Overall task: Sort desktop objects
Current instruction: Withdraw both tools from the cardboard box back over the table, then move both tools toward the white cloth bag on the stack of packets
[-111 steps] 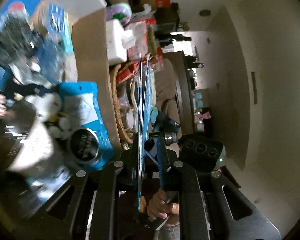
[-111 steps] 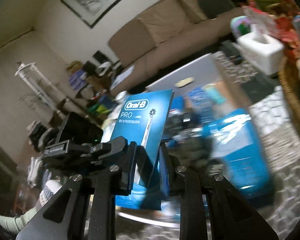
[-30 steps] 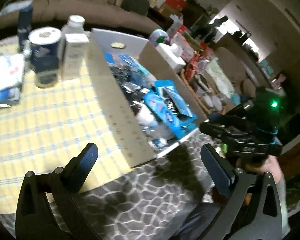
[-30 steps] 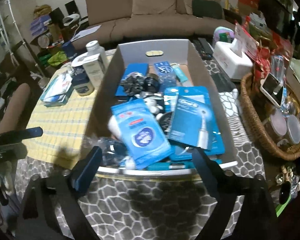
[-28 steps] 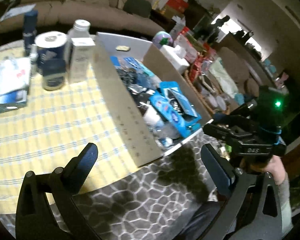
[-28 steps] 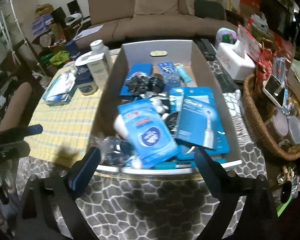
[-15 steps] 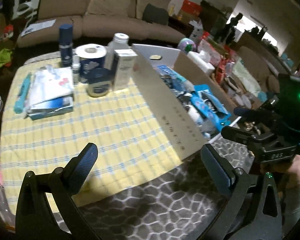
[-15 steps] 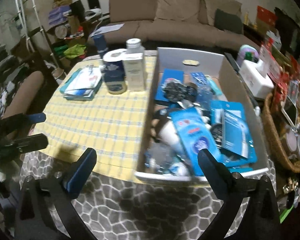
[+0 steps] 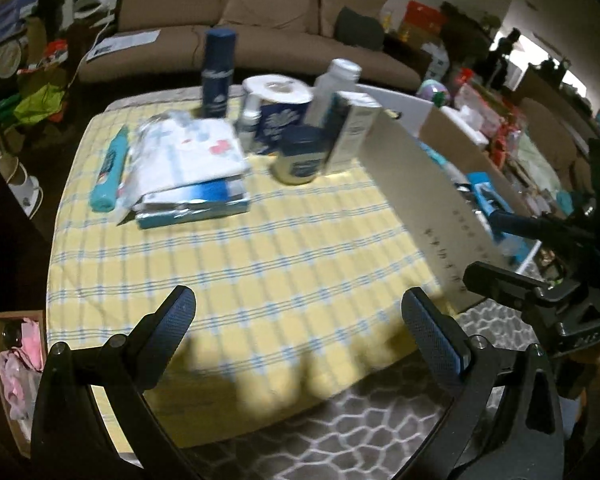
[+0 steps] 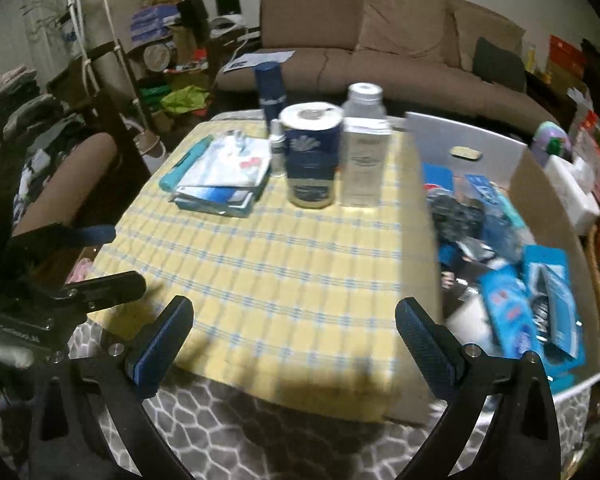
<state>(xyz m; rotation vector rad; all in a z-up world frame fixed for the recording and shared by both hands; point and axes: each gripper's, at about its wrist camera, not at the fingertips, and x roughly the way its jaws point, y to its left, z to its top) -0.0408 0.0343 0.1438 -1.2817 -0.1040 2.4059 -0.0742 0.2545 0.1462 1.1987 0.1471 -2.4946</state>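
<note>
Both grippers hang empty over the near edge of the yellow checked cloth [image 10: 260,264]: the left gripper [image 9: 300,320] and the right gripper [image 10: 294,330] spread wide apart. Far across it stand a toilet paper roll [image 10: 311,148], bottles and stacked packets [image 9: 188,168]; the cardboard box [image 10: 424,216] of sorted items sits right.

The near part of the yellow checked cloth [image 10: 260,280] is bare, so a gripper can pass there. At the far edge a cluster bars the way: tissue roll [image 10: 311,148], white box [image 10: 366,160], flat packets [image 10: 224,176]. The cardboard box wall [image 9: 424,200] closes the right side.
</note>
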